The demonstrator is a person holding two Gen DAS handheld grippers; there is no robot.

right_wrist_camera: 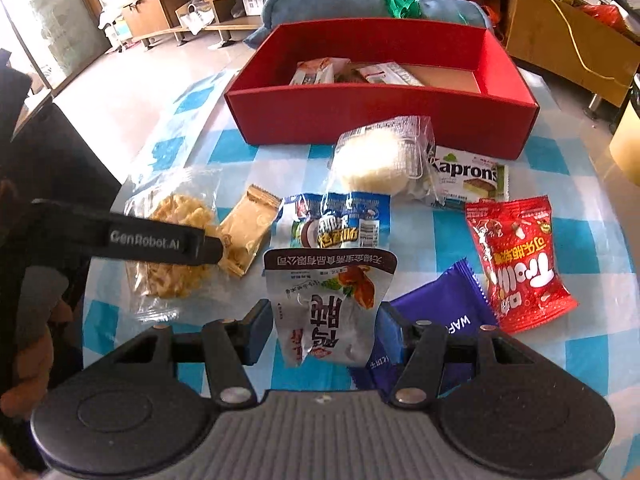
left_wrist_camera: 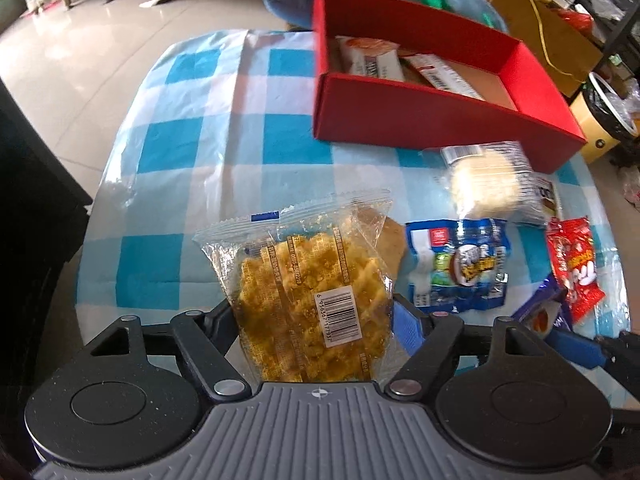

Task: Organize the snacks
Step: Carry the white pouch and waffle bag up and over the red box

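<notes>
You can read "Kaprons" on the white cake pack (right_wrist_camera: 466,178) at two o'clock and "GenRobot.AI" on the black gripper finger (right_wrist_camera: 146,239) at nine. The red bag (right_wrist_camera: 516,260) at three says "Trolli", and the purple wrapper (right_wrist_camera: 444,312) shows "WAF".

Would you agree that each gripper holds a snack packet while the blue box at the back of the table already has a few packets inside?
Not quite: the box is red, not blue, as the right wrist view shows. The rest holds: the left gripper grips a clear waffle packet, the right gripper a silver-grey packet, and wrapped snacks lie inside.
</notes>
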